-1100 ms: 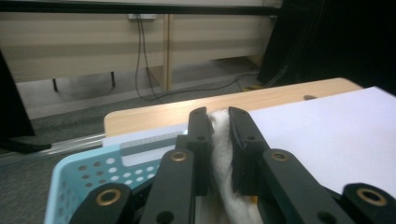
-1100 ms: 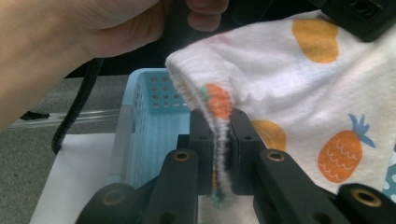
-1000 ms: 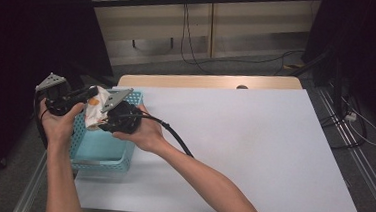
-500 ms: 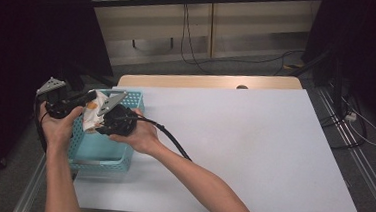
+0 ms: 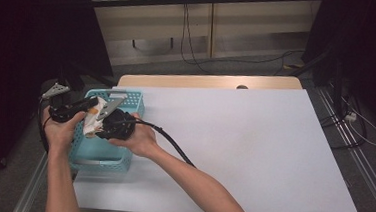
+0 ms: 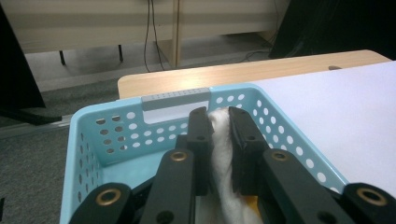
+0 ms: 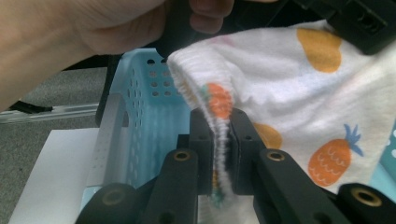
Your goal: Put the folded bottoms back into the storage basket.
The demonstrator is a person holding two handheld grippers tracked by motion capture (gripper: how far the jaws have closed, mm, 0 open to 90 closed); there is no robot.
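A white cloth w/ orange fruit print is held over the blue basket at the table's left edge. The left gripper is clamped on a fold of cloth, jaws seen above the basket's inside, pointing toward its far wall. The right gripper is clamped on a ribbed hem of the same cloth. Both grippers are seen close together, approx. side by side, above the basket's far half.
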